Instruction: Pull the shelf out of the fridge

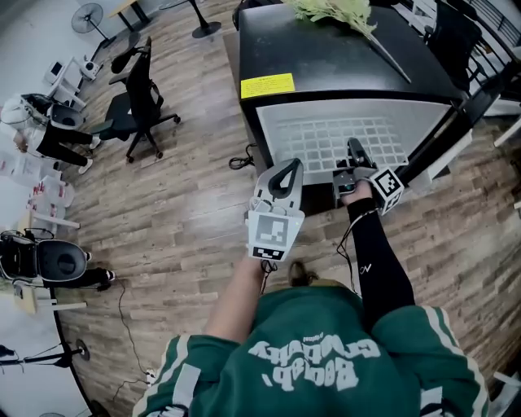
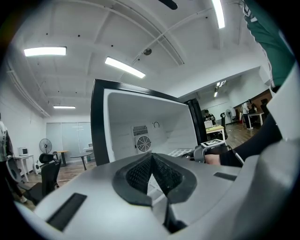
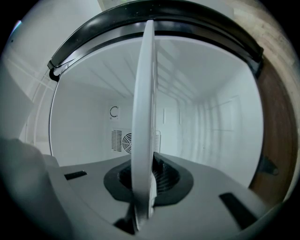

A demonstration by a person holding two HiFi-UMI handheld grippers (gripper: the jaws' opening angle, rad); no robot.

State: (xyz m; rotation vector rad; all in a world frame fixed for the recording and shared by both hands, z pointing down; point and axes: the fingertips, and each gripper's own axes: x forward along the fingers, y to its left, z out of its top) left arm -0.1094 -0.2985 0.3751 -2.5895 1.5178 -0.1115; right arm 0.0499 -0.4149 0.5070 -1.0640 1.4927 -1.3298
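The wooden floor (image 1: 187, 212) fills most of the head view, with a black office chair (image 1: 134, 98) standing well apart on the left. The black fridge (image 1: 342, 57) stands in front of the person, and its door (image 1: 456, 122) is swung open to the right. On the fridge top lie a green plant (image 1: 334, 12) and a yellow sticker (image 1: 267, 85).

The shelf (image 1: 326, 138), a white grid, lies inside the white interior of the fridge, and its front edge is at the opening, near the person.

The right gripper (image 1: 356, 155) is at this front edge, on the right part of it. In the right gripper view the shelf (image 3: 143, 93) is seen edge-on (it looks like an upright white strip) and it runs from the jaws into the fridge (image 3: 211, 122). The right gripper (image 3: 143, 173) has its jaws closed on this edge, with the dark pads pressing on both sides.

The left gripper (image 1: 285, 175) is in front of the left part of the opening, apart from the shelf. In its own view the left gripper (image 2: 151, 159) has its jaws together with nothing between them, and the fridge (image 2: 99, 122) frame stands behind.

A small round fan (image 2: 143, 143) sits in the back wall of the interior.
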